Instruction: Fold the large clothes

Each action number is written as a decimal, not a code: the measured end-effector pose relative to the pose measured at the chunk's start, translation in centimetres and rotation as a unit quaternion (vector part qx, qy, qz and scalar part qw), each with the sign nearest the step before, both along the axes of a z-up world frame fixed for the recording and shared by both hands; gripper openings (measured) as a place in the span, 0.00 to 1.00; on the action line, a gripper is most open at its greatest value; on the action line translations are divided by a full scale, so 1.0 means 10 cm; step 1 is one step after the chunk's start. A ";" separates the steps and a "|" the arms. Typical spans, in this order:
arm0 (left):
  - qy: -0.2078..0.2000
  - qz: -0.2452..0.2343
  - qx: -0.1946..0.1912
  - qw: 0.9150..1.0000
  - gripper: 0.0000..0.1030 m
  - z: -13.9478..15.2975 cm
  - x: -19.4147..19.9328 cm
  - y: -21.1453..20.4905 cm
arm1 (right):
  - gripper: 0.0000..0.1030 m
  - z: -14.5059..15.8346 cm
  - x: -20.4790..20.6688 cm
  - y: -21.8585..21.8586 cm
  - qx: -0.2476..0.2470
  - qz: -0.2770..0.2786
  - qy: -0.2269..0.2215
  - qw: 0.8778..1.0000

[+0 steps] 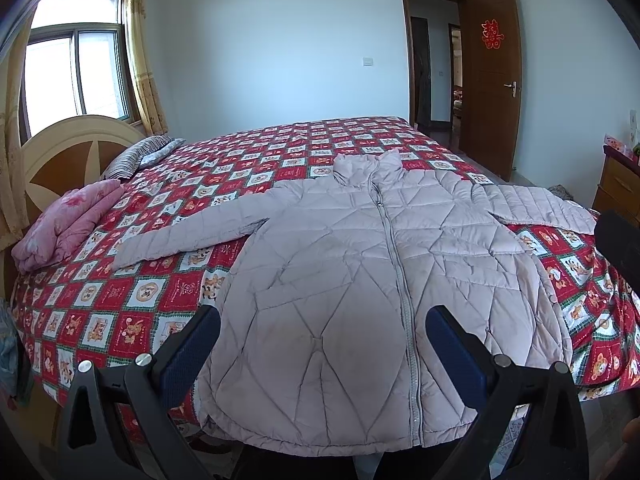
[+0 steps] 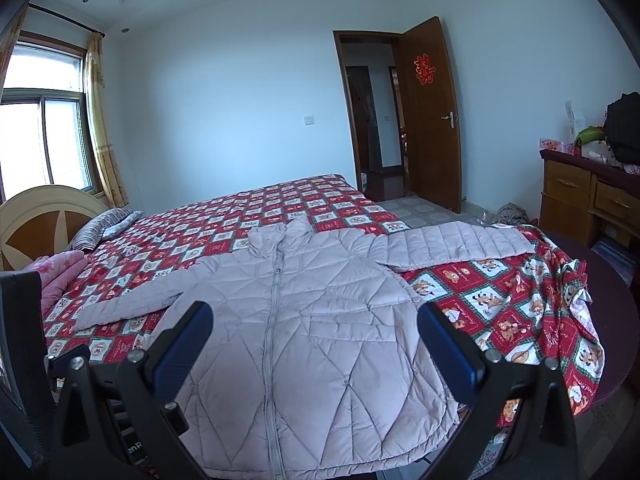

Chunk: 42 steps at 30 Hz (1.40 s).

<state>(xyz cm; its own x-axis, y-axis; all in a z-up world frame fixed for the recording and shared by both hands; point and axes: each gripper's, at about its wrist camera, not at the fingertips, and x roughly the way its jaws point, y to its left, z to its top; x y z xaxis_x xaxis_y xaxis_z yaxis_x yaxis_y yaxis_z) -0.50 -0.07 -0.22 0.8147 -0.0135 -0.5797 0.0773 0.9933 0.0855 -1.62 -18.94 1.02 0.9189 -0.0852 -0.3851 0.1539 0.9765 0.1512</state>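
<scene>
A pale pink quilted jacket (image 1: 340,280) lies flat and zipped on the bed, collar away from me, both sleeves spread out sideways; it also shows in the right wrist view (image 2: 320,320). Its hem hangs slightly over the bed's near edge. My left gripper (image 1: 322,344) is open and empty, held above the jacket's lower part. My right gripper (image 2: 316,340) is open and empty, also above the jacket's lower part. Neither touches the cloth.
The bed has a red patterned cover (image 1: 120,300). A folded pink blanket (image 1: 64,224) and striped pillow (image 1: 132,158) lie by the headboard at left. A wooden dresser (image 2: 580,200) stands at right. An open brown door (image 2: 432,120) is beyond the bed.
</scene>
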 end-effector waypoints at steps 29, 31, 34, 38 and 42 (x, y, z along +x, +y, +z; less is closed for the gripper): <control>0.007 -0.007 -0.002 1.000 0.99 -0.08 0.03 -0.01 | 1.00 -0.07 0.07 -0.07 -0.003 -0.001 0.006 1.000; 0.010 -0.008 -0.002 1.000 0.99 -0.09 0.05 -0.02 | 1.00 -0.09 0.08 -0.06 -0.007 -0.002 0.009 1.000; 0.016 -0.009 -0.002 1.000 0.99 -0.12 0.09 -0.02 | 1.00 -0.13 0.11 -0.05 -0.013 -0.003 0.014 1.000; 0.027 -0.010 -0.002 1.000 0.99 -0.18 0.18 -0.03 | 1.00 -0.17 0.18 -0.06 -0.020 -0.007 0.018 1.000; 0.036 -0.009 0.003 0.999 0.99 -0.22 0.32 -0.04 | 1.00 -0.17 0.28 -0.09 -0.031 -0.008 0.018 0.999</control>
<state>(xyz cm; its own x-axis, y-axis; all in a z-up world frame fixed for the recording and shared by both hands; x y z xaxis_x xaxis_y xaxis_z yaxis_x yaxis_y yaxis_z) 2.71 -0.47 -2.46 0.7702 -0.0240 -0.6373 0.1005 0.9914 0.0841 1.22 -19.82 -0.65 0.9027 -0.1250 -0.4117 0.1744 0.9811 0.0844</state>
